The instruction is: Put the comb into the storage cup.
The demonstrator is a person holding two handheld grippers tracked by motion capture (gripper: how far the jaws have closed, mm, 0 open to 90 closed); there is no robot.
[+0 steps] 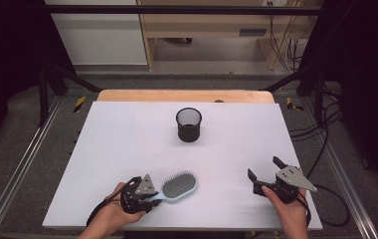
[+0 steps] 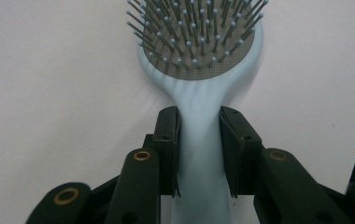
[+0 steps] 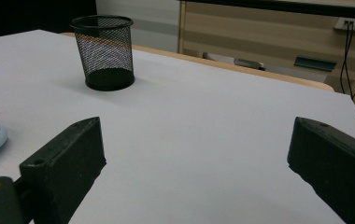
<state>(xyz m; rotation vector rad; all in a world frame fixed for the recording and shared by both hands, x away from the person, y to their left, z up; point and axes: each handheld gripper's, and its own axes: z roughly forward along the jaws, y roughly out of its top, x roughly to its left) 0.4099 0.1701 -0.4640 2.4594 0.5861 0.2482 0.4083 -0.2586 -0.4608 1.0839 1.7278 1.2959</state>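
White tabletop (image 1: 127,149), and I am gripping a hairbrush (image 1: 178,186) at about seven o'clock.

I am holding my left gripper (image 2: 199,154) clamped on the pale blue handle, bristles facing up, while my right gripper (image 1: 264,174) is idling at four o'clock with its jaws spread wide and nothing between them. I judge this is the pickup step; next I am likely lifting the brush toward the mesh cup (image 1: 189,124) at twelve o'clock, handle down. The handle's end is cut off in the left gripper view.
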